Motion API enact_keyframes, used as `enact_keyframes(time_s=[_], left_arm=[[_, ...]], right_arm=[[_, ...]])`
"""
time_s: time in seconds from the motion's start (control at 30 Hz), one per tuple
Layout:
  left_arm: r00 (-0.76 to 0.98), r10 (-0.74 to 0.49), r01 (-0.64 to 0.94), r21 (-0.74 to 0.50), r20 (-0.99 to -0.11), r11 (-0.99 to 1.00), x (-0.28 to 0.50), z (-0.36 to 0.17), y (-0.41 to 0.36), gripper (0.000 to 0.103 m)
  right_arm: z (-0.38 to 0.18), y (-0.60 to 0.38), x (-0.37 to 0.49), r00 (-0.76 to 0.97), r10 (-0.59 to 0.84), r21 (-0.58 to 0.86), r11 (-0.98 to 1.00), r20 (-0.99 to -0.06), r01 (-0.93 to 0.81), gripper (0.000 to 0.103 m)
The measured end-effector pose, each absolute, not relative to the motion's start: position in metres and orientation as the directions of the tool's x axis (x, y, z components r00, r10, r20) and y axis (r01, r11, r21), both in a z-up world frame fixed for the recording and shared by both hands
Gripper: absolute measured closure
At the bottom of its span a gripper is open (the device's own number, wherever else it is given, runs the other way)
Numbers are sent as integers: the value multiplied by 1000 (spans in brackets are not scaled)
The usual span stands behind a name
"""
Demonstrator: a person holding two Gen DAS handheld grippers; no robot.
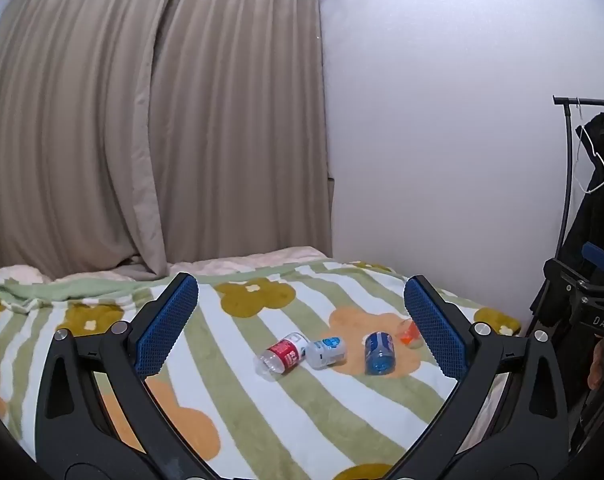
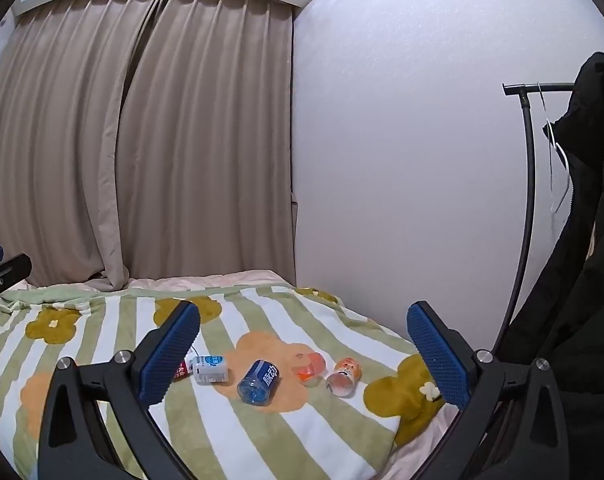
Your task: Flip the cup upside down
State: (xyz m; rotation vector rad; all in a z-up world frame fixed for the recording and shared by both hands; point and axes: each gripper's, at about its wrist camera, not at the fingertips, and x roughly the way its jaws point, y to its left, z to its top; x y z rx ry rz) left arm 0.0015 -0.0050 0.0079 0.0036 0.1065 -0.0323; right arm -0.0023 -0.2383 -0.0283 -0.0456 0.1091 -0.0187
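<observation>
Several cut-bottle cups lie on their sides in a row on the striped flower blanket [image 1: 262, 420]. A red-labelled cup [image 1: 280, 356], a white-and-blue cup [image 1: 326, 351], a blue cup [image 1: 379, 353] and an orange cup [image 1: 409, 333] show in the left wrist view. The right wrist view shows the white-and-blue cup [image 2: 210, 369], the blue cup [image 2: 259, 381], the orange cup [image 2: 311, 367] and a clear orange-printed cup [image 2: 344, 376]. My left gripper [image 1: 302, 320] is open and empty, held above the cups. My right gripper [image 2: 302, 340] is open and empty, also held back from them.
Beige curtains [image 1: 142, 120] hang behind the bed and a white wall [image 1: 442, 140] stands to the right. A clothes rack with dark coats [image 2: 574, 240] is at the right edge. The blanket [image 2: 262, 432] ends near the bed's right side.
</observation>
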Motion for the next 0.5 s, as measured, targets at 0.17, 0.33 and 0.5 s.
enact_keyframes(time_s=[0.17, 0.33, 0.5], left_arm=[[993, -46, 46, -9, -113, 999, 5, 4, -3, 0], [992, -56, 56, -7, -111, 998, 5, 4, -8, 0], [992, -59, 59, -6, -109, 998, 4, 6, -9, 0]], right_arm=[[-28, -240, -5, 994, -30, -34, 999, -105, 26, 0], [-26, -243, -9, 994, -47, -30, 999, -97, 44, 0], [-26, -246, -11, 994, -59, -26, 998, -95, 56, 0]])
